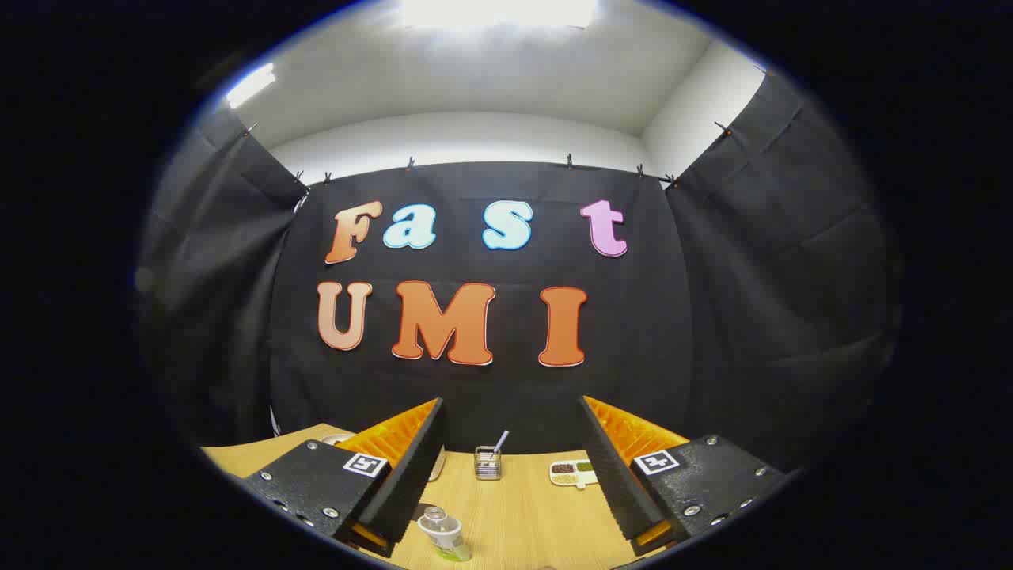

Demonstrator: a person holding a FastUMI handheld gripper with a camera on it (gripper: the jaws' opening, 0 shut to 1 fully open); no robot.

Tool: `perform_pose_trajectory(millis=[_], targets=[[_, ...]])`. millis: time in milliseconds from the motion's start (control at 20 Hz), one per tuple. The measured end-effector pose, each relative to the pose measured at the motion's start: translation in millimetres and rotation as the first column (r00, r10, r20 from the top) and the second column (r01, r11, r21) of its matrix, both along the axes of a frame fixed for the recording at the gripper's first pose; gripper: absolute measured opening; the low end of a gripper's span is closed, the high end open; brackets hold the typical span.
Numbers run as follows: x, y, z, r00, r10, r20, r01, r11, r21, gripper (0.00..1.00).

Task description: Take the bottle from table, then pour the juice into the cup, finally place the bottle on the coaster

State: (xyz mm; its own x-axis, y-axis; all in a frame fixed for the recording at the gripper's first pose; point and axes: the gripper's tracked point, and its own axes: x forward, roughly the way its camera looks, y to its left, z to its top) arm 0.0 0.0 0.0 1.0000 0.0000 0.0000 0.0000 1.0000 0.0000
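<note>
hovering over the wooden bench, the gripper stands wide open, holding nothing. the bottle stands upright between its fingers, near the left one. beyond the bottle sit a mesh holder and a small tray.

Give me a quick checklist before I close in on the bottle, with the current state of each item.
1. Jaws open wide enough: ok. The gripper stands open with nothing between its jaws.
2. Bottle located: ok. The bottle stands on the table, low and near the left finger.
3. Bottle centred between the jaws: not ok. It sits off to the left finger's side, not midway.
4. Path to the bottle: ok. The mesh holder and the small tray lie well beyond it.
5. Bottle cap state: cannot tell.
6. Cup and coaster positions: cannot tell from this view.
</note>
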Motion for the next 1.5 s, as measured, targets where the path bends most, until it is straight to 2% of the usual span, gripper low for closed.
perform_pose_trajectory(millis=[850,1350,1500], targets=[[2.6,19.0,-1.7,0.999,0.034,0.024,-0.034,0.999,-0.005,0.97],[0.9,37.6,-40.3,0.995,0.095,0.028,-0.095,0.995,0.021,0.97],[0.6,44.6,-68.3,0.994,0.109,-0.019,-0.109,0.994,0.029,0.97]])
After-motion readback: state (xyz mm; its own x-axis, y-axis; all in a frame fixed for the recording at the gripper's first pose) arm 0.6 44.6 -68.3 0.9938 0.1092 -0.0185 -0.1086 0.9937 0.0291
